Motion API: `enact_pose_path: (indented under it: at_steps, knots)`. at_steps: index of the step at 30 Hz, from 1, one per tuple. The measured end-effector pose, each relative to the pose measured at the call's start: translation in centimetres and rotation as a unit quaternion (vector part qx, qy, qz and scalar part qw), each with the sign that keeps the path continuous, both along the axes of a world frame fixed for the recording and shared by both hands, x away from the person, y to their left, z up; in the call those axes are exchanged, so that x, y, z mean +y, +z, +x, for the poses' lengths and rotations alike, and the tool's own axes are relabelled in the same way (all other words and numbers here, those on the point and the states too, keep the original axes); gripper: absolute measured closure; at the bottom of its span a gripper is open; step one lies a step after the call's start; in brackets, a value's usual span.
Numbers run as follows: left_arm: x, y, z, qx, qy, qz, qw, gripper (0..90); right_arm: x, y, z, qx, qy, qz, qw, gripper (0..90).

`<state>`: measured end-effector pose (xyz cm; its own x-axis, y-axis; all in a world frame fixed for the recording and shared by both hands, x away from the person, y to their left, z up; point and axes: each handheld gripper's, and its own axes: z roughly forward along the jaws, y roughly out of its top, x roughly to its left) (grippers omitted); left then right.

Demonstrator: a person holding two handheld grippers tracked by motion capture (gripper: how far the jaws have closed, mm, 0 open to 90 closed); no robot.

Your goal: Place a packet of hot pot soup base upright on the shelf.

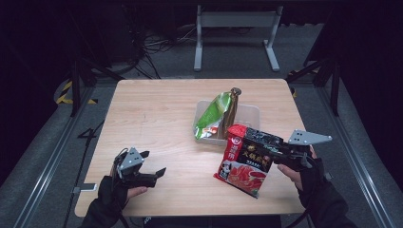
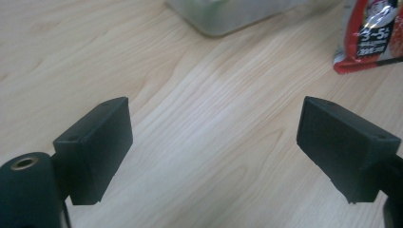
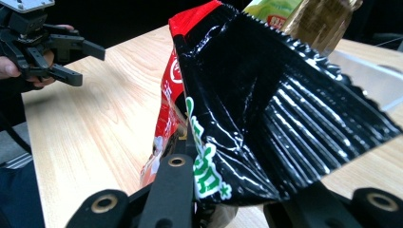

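A red and black snack bag (image 1: 244, 166) hangs upright over the table's front right, its lower edge near the wood. My right gripper (image 1: 262, 140) is shut on its black top edge; in the right gripper view the crinkled bag (image 3: 266, 118) rises from between the jaws of that gripper (image 3: 223, 190). My left gripper (image 1: 154, 162) is at the front left, low over bare wood, open with nothing between its fingers (image 2: 95, 147). It also appears far off as the left gripper (image 3: 90, 64). A corner of the red bag (image 2: 370, 33) lies ahead of it to the right.
A clear plastic bin (image 1: 252, 111) stands mid-table holding a green bag (image 1: 211, 114) and a gold-brown bag (image 1: 233, 107). The bin (image 2: 223, 14) is ahead of the left gripper. The light wooden table (image 1: 152, 109) ends close to both hands. A grey metal frame (image 1: 235, 21) and cables are on the floor beyond.
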<state>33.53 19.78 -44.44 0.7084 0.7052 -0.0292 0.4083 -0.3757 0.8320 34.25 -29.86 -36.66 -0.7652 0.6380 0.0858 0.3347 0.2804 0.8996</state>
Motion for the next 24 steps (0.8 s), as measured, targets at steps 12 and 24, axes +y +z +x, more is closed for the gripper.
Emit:
enact_pose_path:
  at_steps: [12, 24]
  knots:
    - [1.7, -0.2, -0.1, -0.010, 0.019, 0.010, 0.9997, 10.4, -1.1, 1.0, -0.7, -0.027, -0.024, 0.004, 0.9994, 78.9]
    - [1.2, -0.4, 0.1, -0.006, 0.015, 0.014, 0.9998, 9.8, -1.9, 2.5, -1.1, -0.055, -0.055, 0.014, 0.9969, 79.0]
